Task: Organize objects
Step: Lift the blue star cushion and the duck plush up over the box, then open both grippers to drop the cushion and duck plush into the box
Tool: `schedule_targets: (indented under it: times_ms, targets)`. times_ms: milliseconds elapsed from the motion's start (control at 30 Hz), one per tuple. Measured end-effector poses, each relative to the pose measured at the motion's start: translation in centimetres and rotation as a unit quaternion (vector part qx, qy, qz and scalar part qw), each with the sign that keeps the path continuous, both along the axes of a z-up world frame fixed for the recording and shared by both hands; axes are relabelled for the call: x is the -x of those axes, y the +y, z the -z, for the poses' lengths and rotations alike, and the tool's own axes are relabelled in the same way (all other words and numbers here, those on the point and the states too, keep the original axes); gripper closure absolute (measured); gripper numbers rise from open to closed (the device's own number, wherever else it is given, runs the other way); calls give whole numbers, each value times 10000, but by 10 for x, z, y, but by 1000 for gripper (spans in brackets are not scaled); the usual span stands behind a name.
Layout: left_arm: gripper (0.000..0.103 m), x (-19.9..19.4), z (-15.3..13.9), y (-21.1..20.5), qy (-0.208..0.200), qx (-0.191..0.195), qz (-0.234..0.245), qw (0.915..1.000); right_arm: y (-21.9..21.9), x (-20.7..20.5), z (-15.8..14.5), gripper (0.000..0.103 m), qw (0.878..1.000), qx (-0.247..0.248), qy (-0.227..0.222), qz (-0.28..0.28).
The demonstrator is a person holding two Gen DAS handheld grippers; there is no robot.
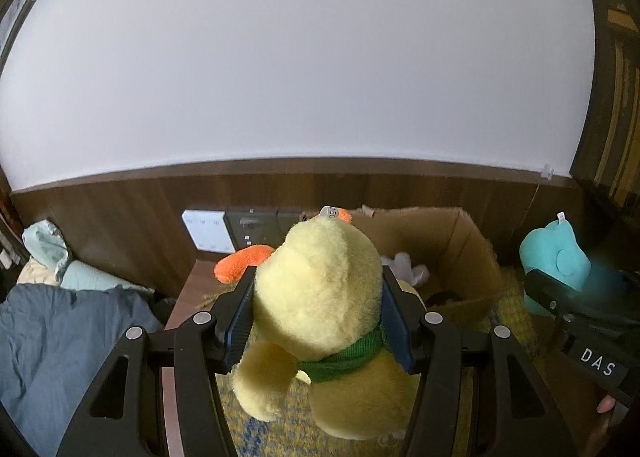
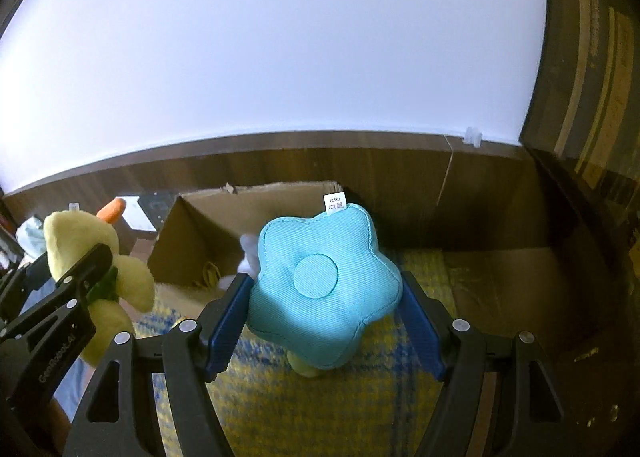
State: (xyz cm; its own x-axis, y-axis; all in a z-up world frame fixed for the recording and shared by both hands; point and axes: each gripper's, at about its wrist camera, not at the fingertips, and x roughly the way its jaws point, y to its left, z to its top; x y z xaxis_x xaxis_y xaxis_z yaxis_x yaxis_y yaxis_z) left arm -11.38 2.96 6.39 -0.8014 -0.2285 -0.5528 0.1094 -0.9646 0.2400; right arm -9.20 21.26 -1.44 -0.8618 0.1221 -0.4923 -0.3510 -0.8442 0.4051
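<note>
Left gripper (image 1: 318, 311): jaws clamped on a yellow plush duck with green scarf (image 1: 320, 297). Right gripper (image 2: 324, 317): jaws clamped on a turquoise flower-shaped fabric cushion (image 2: 324, 277). Open brown cardboard box (image 2: 208, 233) beyond both, by the far wall.

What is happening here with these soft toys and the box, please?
A person is tidying up with a hand-held gripper in each hand. The left gripper is clamped on a yellow plush duck with a green scarf. The right gripper grips a turquoise flower-shaped cushion. Both toys are held in the air above a yellow and blue rug. An open cardboard box stands just ahead, against the wall, with something white and fluffy already inside.
</note>
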Motion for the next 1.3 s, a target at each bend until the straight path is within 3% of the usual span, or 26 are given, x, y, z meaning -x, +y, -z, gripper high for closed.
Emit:
schedule_targets:
  times_ms: [633, 1300]
  targets:
    - [46, 57, -11, -1, -44, 131, 254, 9996, 16, 48, -31, 31, 9997, -168, 9, -165]
    - [41, 97, 6, -5, -495, 141, 300, 9982, 19, 91, -20, 26, 9983, -119, -399, -414]
